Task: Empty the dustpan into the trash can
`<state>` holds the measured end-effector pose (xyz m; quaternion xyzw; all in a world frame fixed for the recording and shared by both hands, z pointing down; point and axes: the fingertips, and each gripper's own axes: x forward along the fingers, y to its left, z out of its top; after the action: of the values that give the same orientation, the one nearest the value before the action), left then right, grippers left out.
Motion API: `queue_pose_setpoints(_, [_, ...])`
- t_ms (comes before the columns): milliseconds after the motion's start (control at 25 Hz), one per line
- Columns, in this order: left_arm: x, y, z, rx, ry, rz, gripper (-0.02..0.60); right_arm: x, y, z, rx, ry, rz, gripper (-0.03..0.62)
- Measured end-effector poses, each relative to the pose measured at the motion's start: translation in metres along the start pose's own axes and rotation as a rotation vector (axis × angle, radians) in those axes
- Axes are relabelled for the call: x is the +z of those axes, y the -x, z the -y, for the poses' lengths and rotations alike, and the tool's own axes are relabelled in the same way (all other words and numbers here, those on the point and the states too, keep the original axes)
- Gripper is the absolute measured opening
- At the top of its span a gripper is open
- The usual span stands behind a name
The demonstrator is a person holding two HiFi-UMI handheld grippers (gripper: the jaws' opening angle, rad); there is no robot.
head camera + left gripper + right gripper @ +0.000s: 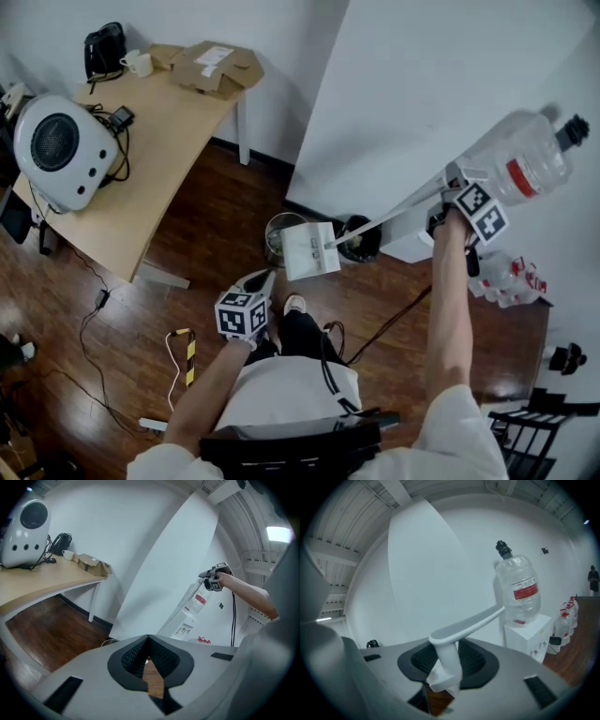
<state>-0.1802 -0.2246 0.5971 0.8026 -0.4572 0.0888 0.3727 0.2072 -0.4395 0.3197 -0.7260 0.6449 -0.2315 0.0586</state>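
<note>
Trash can stands on the floor, largely hidden behind the dustpan held over its rim; contents not discernible. Right tool clamped on the dustpan's handle. Left tool closed, empty.

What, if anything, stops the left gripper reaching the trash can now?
Probably nothing, so yes: the left gripper, empty, sits just short of the trash can; the dustpan covers only part of its rim.

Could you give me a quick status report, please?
Right gripper shut on dustpan handle; left gripper shut, empty. Pan over the trash can, at its rim. Nothing seen blocking.
</note>
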Motion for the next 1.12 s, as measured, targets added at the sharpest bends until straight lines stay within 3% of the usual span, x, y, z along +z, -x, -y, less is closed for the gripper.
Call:
queue_pose_setpoints(520, [0.036,-0.037,-0.045,0.063,0.021,-0.01,0.0,-0.014,-0.083,-0.04,0.022,0.044,0.006,0.146])
queue_pose_setpoints(720, [0.046,-0.049,-0.05,0.062,0.034,-0.015,0.0,-0.018,-0.089,-0.045,0.07,0.06,0.103,0.145])
queue_pose_setpoints(960, [0.039,-0.054,-0.056,0.07,0.05,-0.039,0.0,-0.052,-0.059,-0.052,0.156,0.151,0.239,0.133])
queue_pose_setpoints(1120, [0.03,-0.055,-0.054,0.062,0.06,-0.055,0.0,-0.064,-0.045,-0.054,0.135,0.294,0.232,0.109])
